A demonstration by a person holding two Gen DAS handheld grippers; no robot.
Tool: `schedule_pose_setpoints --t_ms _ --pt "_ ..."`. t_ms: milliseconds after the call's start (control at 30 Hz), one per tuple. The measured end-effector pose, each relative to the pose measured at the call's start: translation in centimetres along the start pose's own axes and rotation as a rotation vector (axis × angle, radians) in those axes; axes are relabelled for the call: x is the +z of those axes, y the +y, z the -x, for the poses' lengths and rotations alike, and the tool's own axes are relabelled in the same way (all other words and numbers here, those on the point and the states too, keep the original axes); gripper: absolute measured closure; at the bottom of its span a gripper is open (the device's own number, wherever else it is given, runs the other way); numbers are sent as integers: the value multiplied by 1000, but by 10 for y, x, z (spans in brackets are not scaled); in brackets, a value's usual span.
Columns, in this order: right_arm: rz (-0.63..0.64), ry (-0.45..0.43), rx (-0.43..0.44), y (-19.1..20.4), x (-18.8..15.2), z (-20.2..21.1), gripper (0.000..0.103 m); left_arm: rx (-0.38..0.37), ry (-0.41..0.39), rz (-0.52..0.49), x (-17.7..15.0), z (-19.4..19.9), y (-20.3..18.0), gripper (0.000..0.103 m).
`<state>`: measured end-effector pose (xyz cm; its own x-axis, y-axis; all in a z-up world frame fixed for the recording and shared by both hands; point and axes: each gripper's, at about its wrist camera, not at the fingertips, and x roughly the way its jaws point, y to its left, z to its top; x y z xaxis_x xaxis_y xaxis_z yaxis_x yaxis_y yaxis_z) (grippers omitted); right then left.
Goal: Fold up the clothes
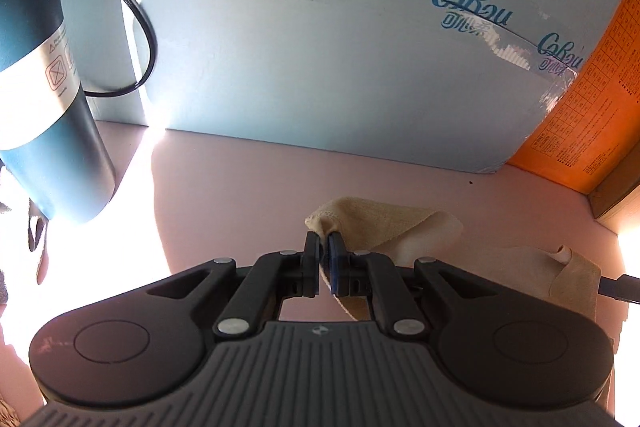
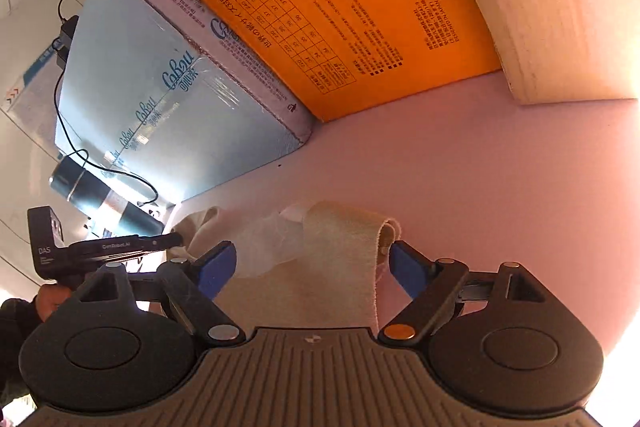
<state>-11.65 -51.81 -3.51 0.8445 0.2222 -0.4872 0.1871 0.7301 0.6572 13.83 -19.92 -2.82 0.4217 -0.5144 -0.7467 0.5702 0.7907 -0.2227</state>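
Item: beige cloth [image 1: 404,227], lying on the pink table [image 1: 240,187] before the boxes. Our left gripper [image 1: 324,247] pinches one corner, lifted to carry a fold. Our right gripper [image 2: 312,259] is spread wide astride the cloth, gripping nothing.

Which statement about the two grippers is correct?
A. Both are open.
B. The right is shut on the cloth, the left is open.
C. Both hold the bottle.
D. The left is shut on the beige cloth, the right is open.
D: the left gripper pinches the beige cloth, while the right gripper is spread wide around it.
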Motion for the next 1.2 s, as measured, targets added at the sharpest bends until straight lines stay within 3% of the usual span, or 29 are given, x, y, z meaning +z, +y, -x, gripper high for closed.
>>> schedule_pose_setpoints --t_ms 133,300,500,600,667,767,800,900,1067,1200 --pt "106 -34 88 29 2 -2 19 -32 -42 -2 18 0 -14 99" --pt "249 54 180 62 -7 -12 14 -72 -78 -19 34 2 -31 98" --pt "220 79 62 55 -15 -31 14 -108 -99 -32 45 3 -45 98" --pt "250 17 -21 51 -13 -27 14 -117 -113 -36 49 5 -48 98" --pt "305 -62 -46 52 -9 -18 14 -127 -119 -34 50 5 -49 98" --pt "336 -110 -64 49 -2 -12 14 -132 -121 -39 50 4 -49 97" --pt "343 -112 -82 47 0 -12 14 -126 -116 -40 50 2 -48 96" --pt "340 -110 -149 38 5 -10 7 -80 -76 -42 49 -7 -46 72" --pt "293 -110 -186 22 9 -5 7 -32 -65 -25 43 -14 -36 66" --pt "274 -105 -166 24 5 0 5 -17 -81 -9 41 -10 -28 50"
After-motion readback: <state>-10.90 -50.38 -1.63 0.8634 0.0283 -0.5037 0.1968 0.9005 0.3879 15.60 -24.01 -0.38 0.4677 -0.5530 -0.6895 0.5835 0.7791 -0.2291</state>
